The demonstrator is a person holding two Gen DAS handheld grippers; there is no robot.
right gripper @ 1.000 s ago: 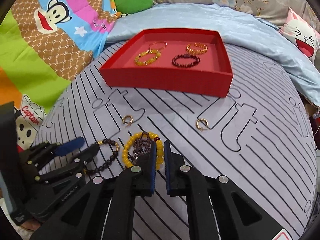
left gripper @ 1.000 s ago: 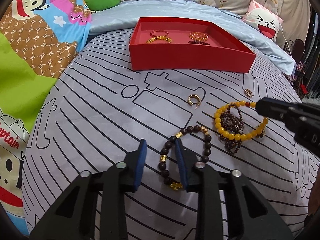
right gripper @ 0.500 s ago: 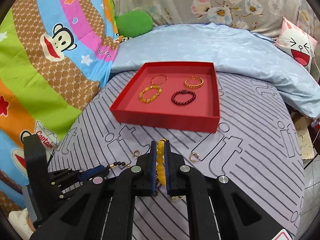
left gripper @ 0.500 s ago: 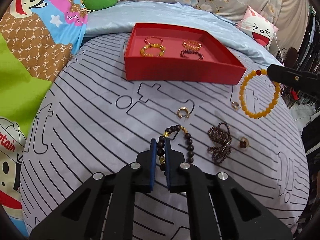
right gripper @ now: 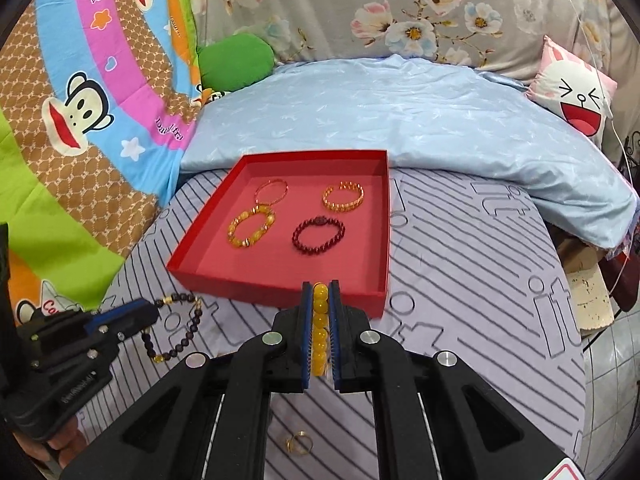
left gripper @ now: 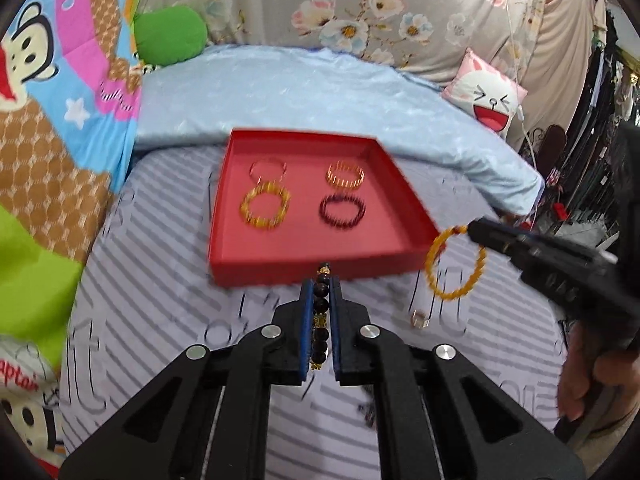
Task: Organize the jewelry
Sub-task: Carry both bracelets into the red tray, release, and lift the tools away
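Note:
My left gripper (left gripper: 320,284) is shut on a dark bead bracelet (left gripper: 321,320) with gold charms, lifted above the striped sheet just in front of the red tray (left gripper: 312,270). From the right wrist view the same dark bracelet (right gripper: 180,330) dangles from the left gripper (right gripper: 150,314). My right gripper (right gripper: 320,286) is shut on a yellow bead bracelet (right gripper: 319,320), near the red tray's front wall (right gripper: 280,290). In the left wrist view that yellow bracelet (left gripper: 454,264) hangs from the right gripper (left gripper: 474,228). The tray holds several bracelets, among them a dark red one (right gripper: 318,234).
A gold ring (right gripper: 298,442) lies on the striped sheet (right gripper: 460,280) under my right gripper, another small ring (left gripper: 418,318) sits right of my left gripper. A light blue quilt (right gripper: 400,112) bunches behind the tray. A green cushion (right gripper: 236,62) and a cartoon pillow (right gripper: 576,96) lie further back.
Both grippers have risen off the sheet and moved toward the red tray, each carrying its bracelet. The left gripper closed on the dark bracelet a second ago.

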